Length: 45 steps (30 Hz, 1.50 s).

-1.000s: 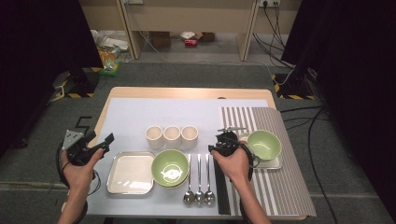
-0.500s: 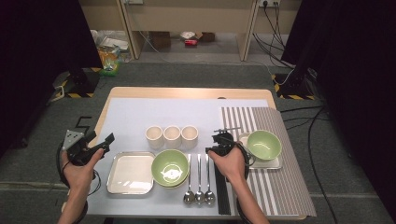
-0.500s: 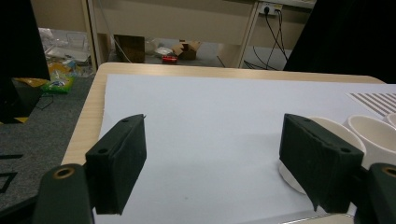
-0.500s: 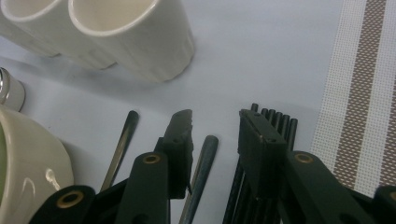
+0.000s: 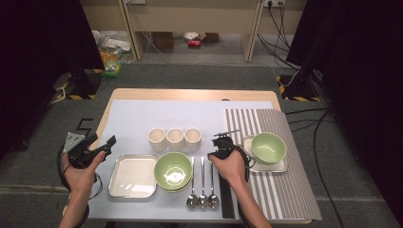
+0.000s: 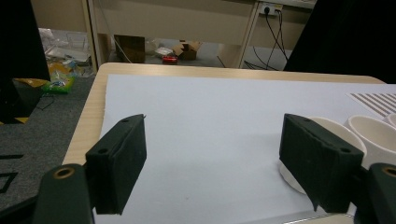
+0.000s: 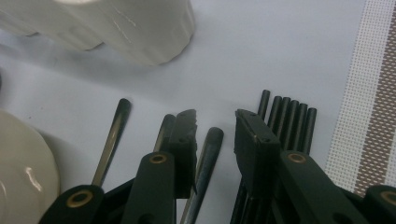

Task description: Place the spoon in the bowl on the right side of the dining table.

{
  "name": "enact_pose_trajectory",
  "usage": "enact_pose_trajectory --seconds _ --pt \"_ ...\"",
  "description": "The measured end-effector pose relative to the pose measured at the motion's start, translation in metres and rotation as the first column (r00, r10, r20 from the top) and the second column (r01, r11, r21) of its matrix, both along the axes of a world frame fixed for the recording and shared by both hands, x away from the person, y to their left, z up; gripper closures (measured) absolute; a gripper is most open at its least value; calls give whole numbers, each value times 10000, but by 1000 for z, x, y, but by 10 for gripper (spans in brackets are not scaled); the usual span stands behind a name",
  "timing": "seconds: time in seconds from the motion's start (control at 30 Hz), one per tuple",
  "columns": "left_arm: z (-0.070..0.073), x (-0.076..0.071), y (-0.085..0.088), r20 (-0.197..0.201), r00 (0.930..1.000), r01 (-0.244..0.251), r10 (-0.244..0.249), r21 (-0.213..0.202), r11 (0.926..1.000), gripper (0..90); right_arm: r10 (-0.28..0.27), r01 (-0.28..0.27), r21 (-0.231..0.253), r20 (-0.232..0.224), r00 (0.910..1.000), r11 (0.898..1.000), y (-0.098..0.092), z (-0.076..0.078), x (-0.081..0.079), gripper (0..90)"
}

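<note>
- While the right gripper (image 7: 215, 130) hangs low, its jaws sit partly open, empty, straddling the rightmost spoon handle (image 7: 205, 158); black chopsticks (image 7: 287, 116) lie just beyond its right jaw.
- left gripper (image 6: 212, 163): jaws wide, nothing between, white cup (image 6: 348, 135) behind its right jaw.

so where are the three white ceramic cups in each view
high view: three white ceramic cups in a row at table centre.
left gripper view: at right edge, partly behind the right jaw.
right gripper view: top left.
shared landmark: striped placemat.
</note>
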<state>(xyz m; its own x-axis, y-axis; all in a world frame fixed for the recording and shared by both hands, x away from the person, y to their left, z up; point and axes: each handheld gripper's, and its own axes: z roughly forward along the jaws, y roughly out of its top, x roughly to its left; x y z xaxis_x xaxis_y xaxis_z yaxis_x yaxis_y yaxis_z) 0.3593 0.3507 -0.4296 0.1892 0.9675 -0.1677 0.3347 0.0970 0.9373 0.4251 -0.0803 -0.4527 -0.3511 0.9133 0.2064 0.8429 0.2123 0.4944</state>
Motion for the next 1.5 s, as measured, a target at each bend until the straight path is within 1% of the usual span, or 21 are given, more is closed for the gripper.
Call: enact_pose_trajectory --seconds 0.07,0.4,0.47,0.53,0.67,0.73,0.8,0.9,1.03,1.17,1.37,1.5 --pt "0 0 0 -5 10000 -6 6 -4 10000 223 -9 8 -96 -41 10000 10000 1 -1 0 700" --pt "0 0 0 -1 10000 -12 12 -2 10000 223 -16 11 -165 -301 9995 9999 3 -4 3 727" --pt "0 0 0 -3 10000 -5 5 -5 10000 223 50 -57 -217 -327 9995 9997 3 -6 4 735" --pt "0 0 0 -6 10000 2 -2 -1 10000 223 -94 82 -259 -445 9990 9996 4 -6 3 740" --pt "0 0 0 1 10000 2 -2 6 10000 223 -84 71 -307 -421 9991 9995 5 -6 4 755" --pt "0 0 0 6 10000 12 -12 15 10000 223 -33 17 -424 -362 9993 9991 5 -6 4 760" --pt "0 0 0 13 10000 14 -14 20 10000 223 -93 71 -550 -388 9992 9985 7 -5 3 761" --pt "0 0 0 22 10000 16 -16 15 10000 224 29 -53 -704 -333 9994 9975 8 -5 3 761" --pt "0 0 0 30 10000 15 -15 -1 10000 223 -16 -12 -782 -354 9994 9969 10 -5 3 761" --pt "0 0 0 25 10000 22 -22 13 10000 223 68 -99 -938 -337 9994 9955 12 -5 3 761" --pt "0 0 -1 21 10000 32 -32 17 10000 223 88 -117 -939 -314 9995 9955 13 -5 2 771" --pt "0 0 -1 28 10000 36 -36 23 10000 223 126 -157 -1083 -289 9995 9940 15 -5 2 775"
